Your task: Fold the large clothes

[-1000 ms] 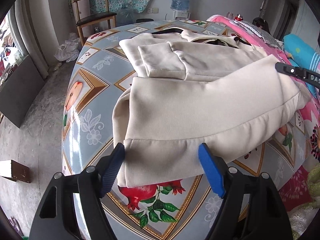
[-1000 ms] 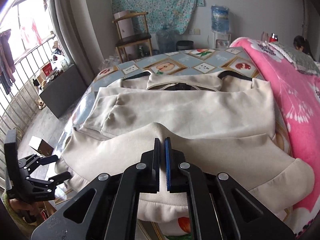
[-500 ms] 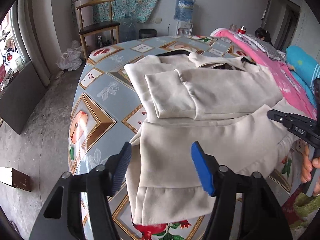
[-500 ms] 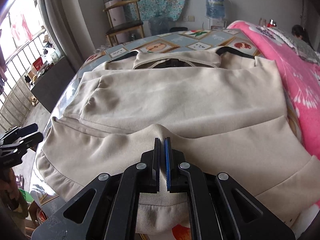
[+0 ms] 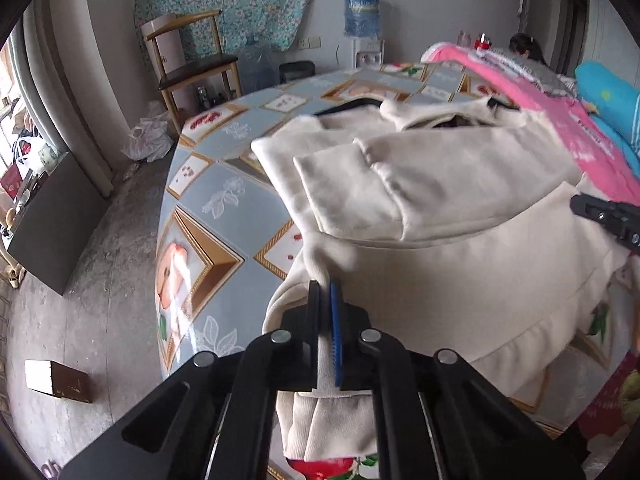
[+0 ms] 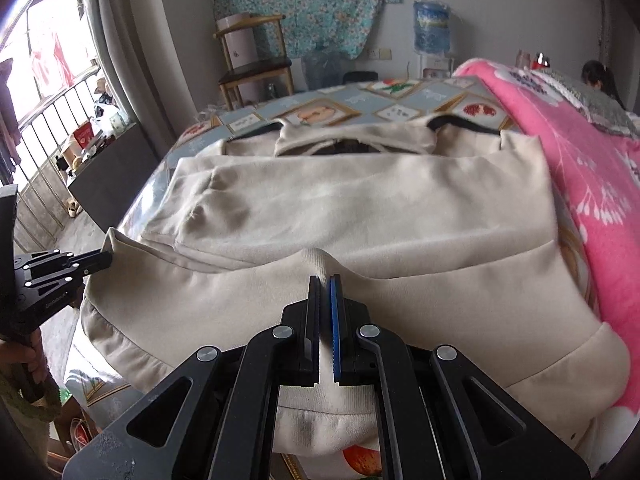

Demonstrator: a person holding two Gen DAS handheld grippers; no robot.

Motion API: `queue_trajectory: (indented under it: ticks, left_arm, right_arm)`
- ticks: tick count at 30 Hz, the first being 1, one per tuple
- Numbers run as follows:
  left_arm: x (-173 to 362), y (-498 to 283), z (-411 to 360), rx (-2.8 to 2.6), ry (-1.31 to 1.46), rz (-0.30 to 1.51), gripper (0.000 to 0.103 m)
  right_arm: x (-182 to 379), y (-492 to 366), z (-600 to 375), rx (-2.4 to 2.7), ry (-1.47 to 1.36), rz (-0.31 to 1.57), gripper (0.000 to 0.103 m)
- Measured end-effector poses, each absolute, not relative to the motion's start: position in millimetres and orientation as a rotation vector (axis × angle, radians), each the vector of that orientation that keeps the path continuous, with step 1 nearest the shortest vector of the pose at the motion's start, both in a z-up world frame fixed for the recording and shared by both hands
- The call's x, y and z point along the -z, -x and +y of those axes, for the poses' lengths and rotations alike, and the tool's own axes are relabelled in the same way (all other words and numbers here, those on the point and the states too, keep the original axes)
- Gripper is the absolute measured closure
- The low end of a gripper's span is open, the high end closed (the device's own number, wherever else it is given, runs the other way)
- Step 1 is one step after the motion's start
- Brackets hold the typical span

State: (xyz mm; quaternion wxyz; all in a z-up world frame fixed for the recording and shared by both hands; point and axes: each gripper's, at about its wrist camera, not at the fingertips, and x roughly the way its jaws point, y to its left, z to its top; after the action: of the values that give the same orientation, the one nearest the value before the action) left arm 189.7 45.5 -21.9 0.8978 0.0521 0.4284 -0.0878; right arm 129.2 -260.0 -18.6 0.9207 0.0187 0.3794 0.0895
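Observation:
A large cream sweatshirt [image 5: 460,184] lies on the table with its sleeves folded across the body and its collar at the far end. My left gripper [image 5: 325,286] is shut on a pinch of its hem at the near left corner, lifted a little off the table. In the right wrist view the same sweatshirt [image 6: 360,208] fills the middle. My right gripper [image 6: 325,280] is shut on a raised fold of the hem further right. Each gripper shows in the other's view: the left gripper [image 6: 102,258] at the left edge, the right gripper [image 5: 600,214] at the right edge.
The table wears a blue fruit-print cloth [image 5: 208,208]. A pink blanket [image 6: 580,152] lies along its right side. A wooden chair [image 5: 192,64] and a water dispenser [image 5: 362,20] stand by the far wall. A small box [image 5: 56,380] lies on the floor at left. A person [image 6: 598,78] sits far right.
My left gripper's jaws went from wide open around the hem corner to shut on it, and the corner has come up a little. My right gripper kept its hold on the hem.

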Motion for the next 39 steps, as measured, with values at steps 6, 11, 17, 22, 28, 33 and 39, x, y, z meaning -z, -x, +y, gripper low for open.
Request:
queue_trajectory:
  ticks: [6, 11, 17, 22, 28, 33, 39]
  left_arm:
    - [23, -208, 69, 0.195, -0.036, 0.952, 0.098]
    - [51, -223, 64, 0.159, -0.069, 1.006, 0.094]
    - [35, -206, 77, 0.060, -0.048, 0.956, 0.071]
    - [9, -195, 55, 0.207, 0.011, 0.874, 0.072]
    - [47, -220, -19, 0.461, -0.025, 1.001, 0.072]
    - [67, -227, -22, 0.441, -0.027, 1.043, 0.072]
    - [67, -225, -18, 0.441, -0.008, 1.041, 0.072]
  right_arm:
    - [22, -148, -257, -0.190, -0.041, 0.758, 0.099]
    - [54, -165, -245, -0.153, 0.022, 0.828, 0.098]
    - [55, -166, -246, -0.156, 0.034, 0.860, 0.098]
    - [55, -169, -250, -0.161, -0.023, 0.897, 0.097]
    - [56, -175, -269, -0.207, -0.180, 0.949, 0.090]
    - [36, -163, -308, -0.225, -0.302, 0.914, 0.072]
    - [4, -149, -377, -0.081, -0.329, 0.880, 0.058]
